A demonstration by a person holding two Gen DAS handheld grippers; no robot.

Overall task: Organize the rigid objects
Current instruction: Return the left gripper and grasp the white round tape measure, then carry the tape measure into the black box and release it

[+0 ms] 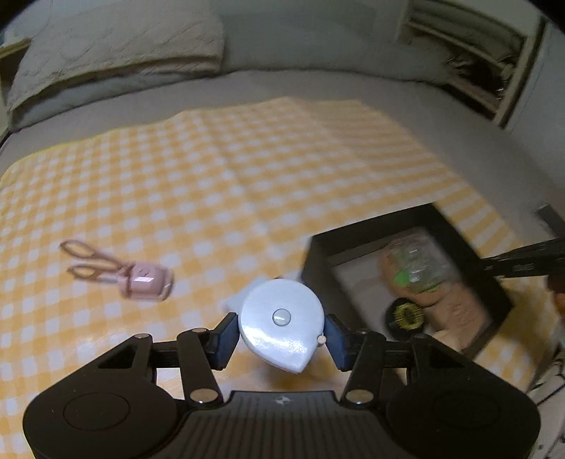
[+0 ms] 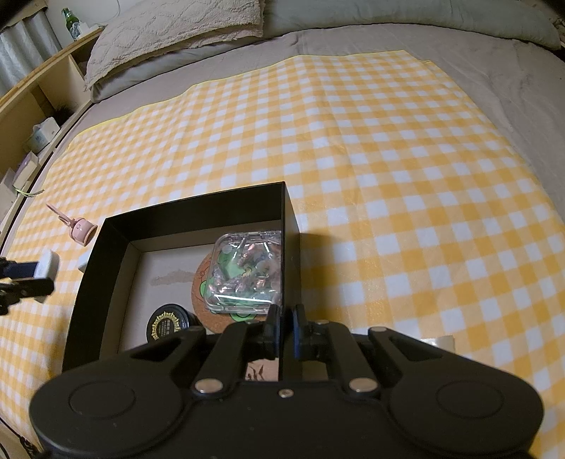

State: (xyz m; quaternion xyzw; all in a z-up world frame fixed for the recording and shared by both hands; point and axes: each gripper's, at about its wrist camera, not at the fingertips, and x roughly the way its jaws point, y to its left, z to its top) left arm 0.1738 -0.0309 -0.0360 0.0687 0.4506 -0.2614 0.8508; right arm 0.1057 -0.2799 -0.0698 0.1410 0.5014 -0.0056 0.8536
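Observation:
My left gripper (image 1: pixel 280 333) is shut on a white round tape-measure-like case (image 1: pixel 282 300) and holds it just above the yellow checked cloth (image 1: pixel 212 176). From the right wrist view the same case (image 2: pixel 49 266) shows at the far left. My right gripper (image 2: pixel 284 317) is shut on the right wall of the black box (image 2: pixel 109 254). Inside the box lie a clear plastic case (image 2: pixel 247 272), a cork coaster (image 2: pixel 201 282) and a black round tin (image 2: pixel 167 326). A pink eyelash curler (image 1: pixel 141 279) lies on the cloth to the left.
A small white object (image 2: pixel 83 263) lies on the cloth by the box's left wall. The cloth covers a grey bed with a pillow (image 2: pixel 169 31) at the back. A wooden shelf (image 2: pixel 31 116) stands to the left of the bed.

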